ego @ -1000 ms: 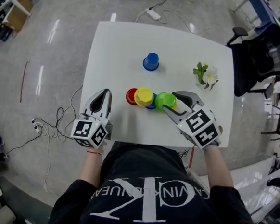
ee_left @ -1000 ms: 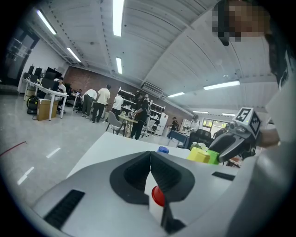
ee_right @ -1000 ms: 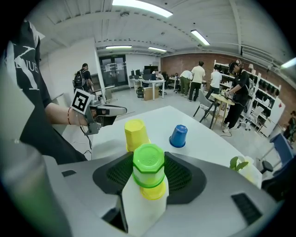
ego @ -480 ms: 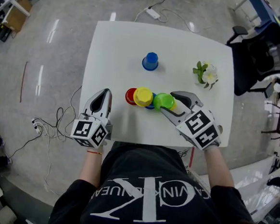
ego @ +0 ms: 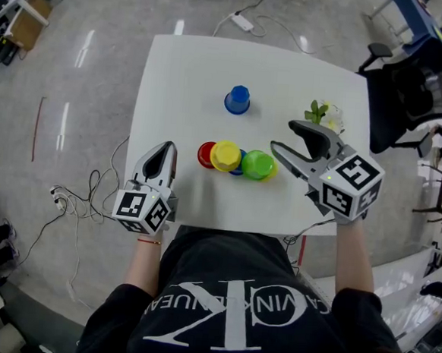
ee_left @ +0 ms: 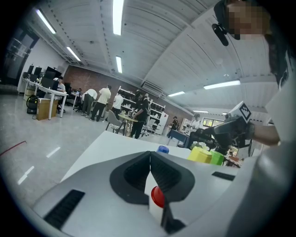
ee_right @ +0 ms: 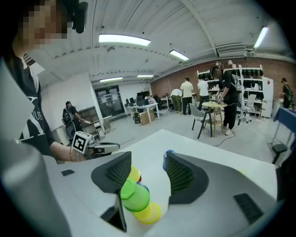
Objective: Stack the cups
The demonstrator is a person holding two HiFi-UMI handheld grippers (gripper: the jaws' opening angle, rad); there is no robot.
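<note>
Left gripper [ego: 167, 146]: clenched, jaws tip to tip, nothing in them, positioned at the near-left edge of the desk [ego: 191, 71]. In the left gripper view only a sliver of the red cup [ego: 205, 152] shows through the gap behind the jaws.

Right gripper [ego: 283, 136]: released, jaws just been opening, nothing between the pads. It is just right of the green cup [ego: 258, 164] and apart from it.

The green cup sits over a yellow base cup [ee_right: 149, 214], of which only the rim shows. A second yellow cup [ego: 226, 154] touches the red cup. The hidden blue cup [ego: 239, 164] between yellow and green is mostly covered. The lone blue cup [ego: 238, 99] stands well apart and is partly cut off in the right gripper view.
</note>
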